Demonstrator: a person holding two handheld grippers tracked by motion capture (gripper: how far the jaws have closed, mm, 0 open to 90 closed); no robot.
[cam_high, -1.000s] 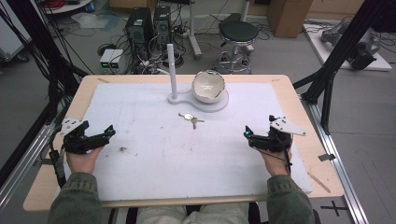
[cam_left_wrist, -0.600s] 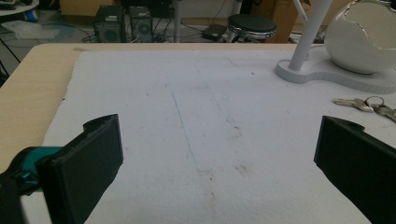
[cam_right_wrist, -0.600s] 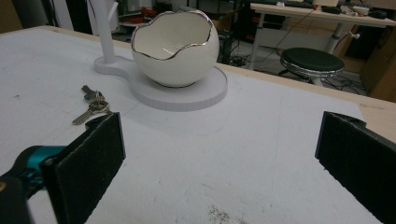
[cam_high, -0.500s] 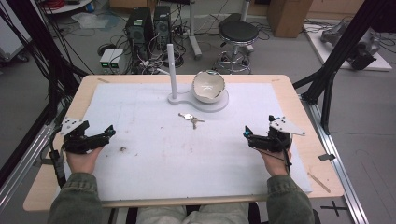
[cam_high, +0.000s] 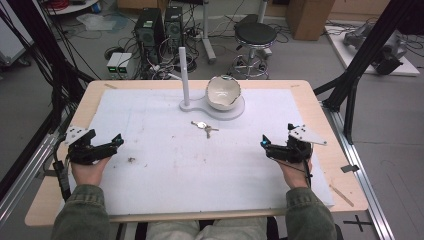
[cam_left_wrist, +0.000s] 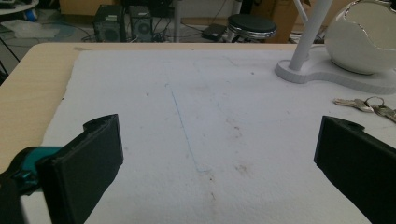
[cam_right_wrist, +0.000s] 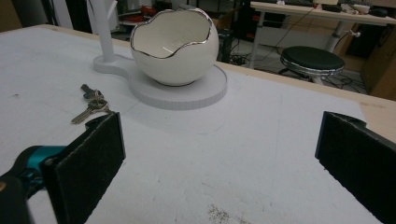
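Keys (cam_high: 204, 128) lie flat on the white mat (cam_high: 150, 165), a little far of the table's middle and between the two grippers, touched by neither. There seem to be two keys on one ring, though the high view is too coarse to be sure. Just beyond them sits a white stand (cam_high: 227, 111) with a round base; on it rests a bowl (cam_high: 223, 92) shaped like a cracked eggshell with a silvery rim, and a thin post (cam_high: 184, 75) rises from the stand's left end.

At the near left, the left gripper (cam_high: 116, 142) rests low over the mat, well apart from the keys, its jaws spread wide with nothing between them. At the near right, the right gripper (cam_high: 265, 145) is held the same way, jaws wide and empty, with the keys far-left of it. A small dark speck (cam_high: 132, 160) marks the mat near the left gripper. The mat covers most of the wooden table (cam_high: 320, 107).
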